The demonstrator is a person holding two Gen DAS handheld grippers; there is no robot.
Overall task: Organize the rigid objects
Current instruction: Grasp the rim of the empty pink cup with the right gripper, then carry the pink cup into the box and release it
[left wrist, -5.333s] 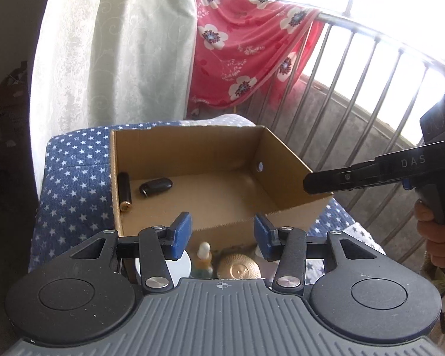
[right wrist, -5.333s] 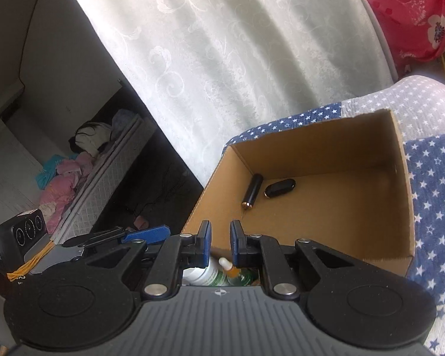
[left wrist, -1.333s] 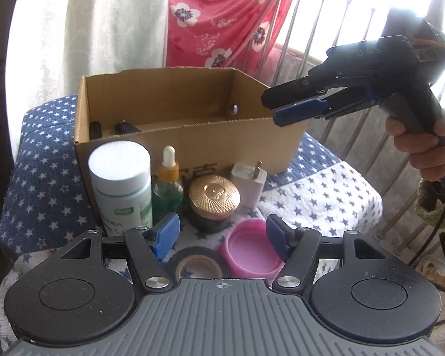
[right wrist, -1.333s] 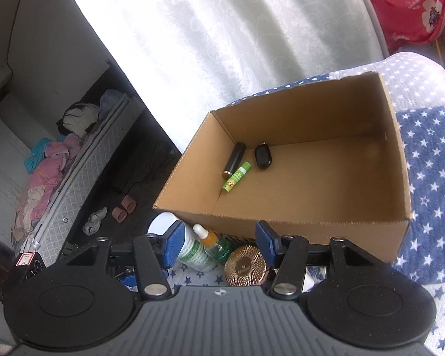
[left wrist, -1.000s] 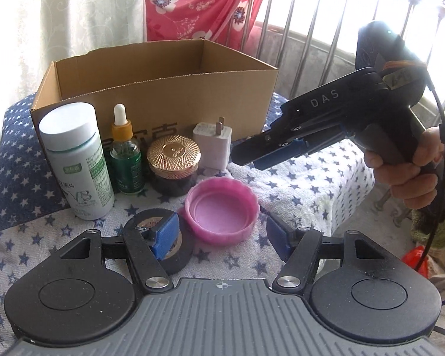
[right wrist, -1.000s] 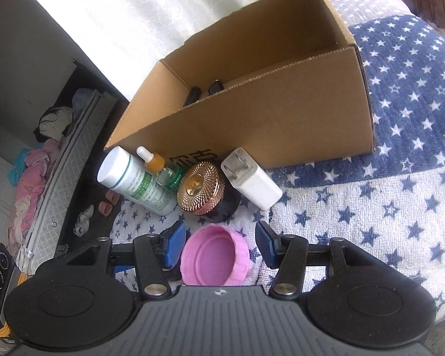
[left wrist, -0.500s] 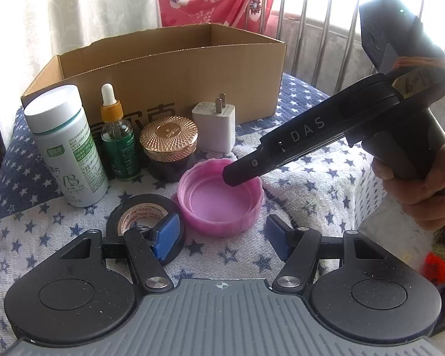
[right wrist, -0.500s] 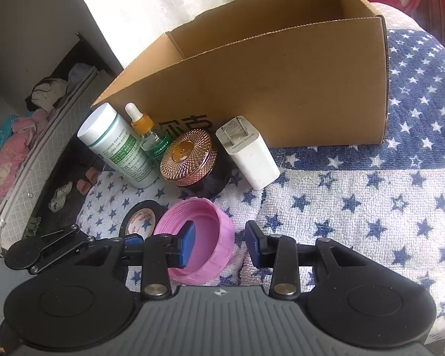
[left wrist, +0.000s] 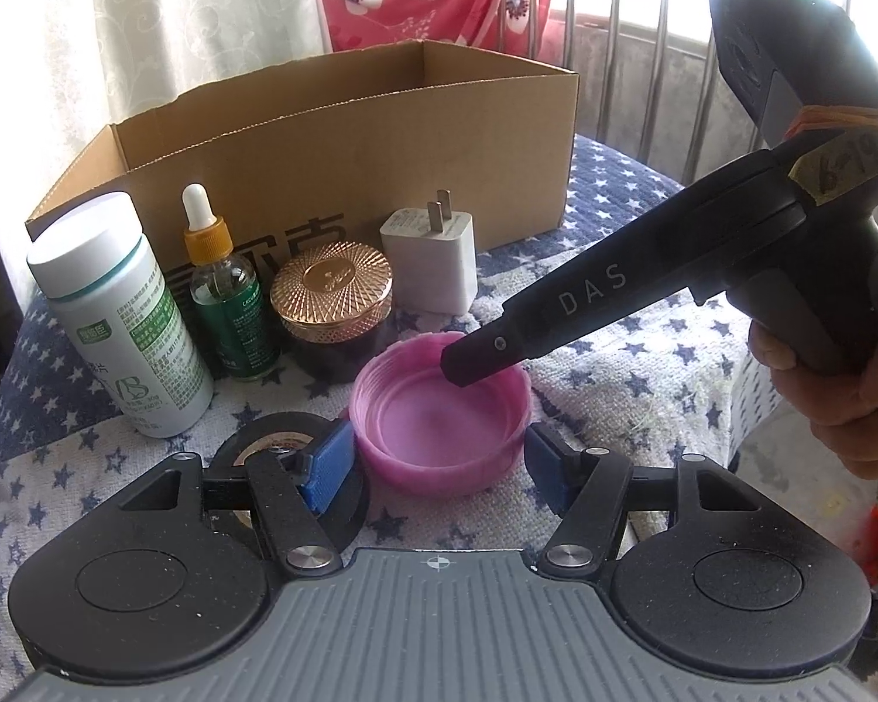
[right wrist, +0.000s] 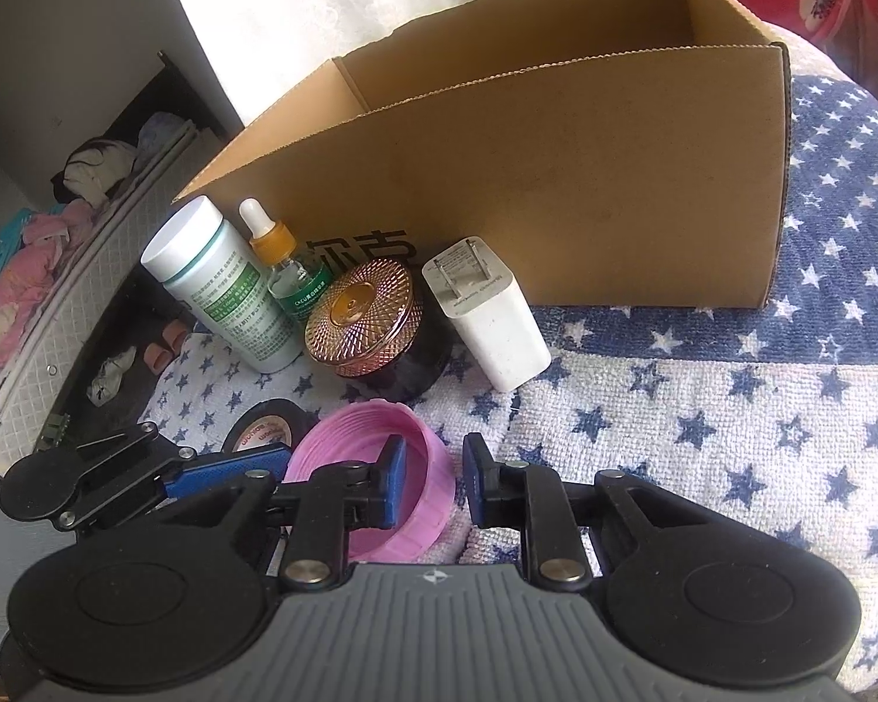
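a pink plastic lid lies open side up on a star-patterned blue and white cloth, in front of an open cardboard box. the right gripper straddles the lid's rim on its right side: one blue pad is inside the lid, the other outside, and the jaws are closing on the wall between them; a small gap still shows on the outer side, so the pads do not yet seem to press. the left gripper hovers just in front of the lid with its fingers apart, one on each side, gripping nothing; its left finger sits over a roll of black tape. behind the lid stand a white pill bottle, a green dropper bottle, a dark jar with a gold lid and a white plug adapter, all just in front of the box. to do this step well, the right gripper should probably finish closing squarely on the rim wall, deep enough that the thin plastic does not slip or twist. then it should lift straight up before moving toward the box, clearing the jar and the adapter. the left gripper would do best to stay clear of the lid.
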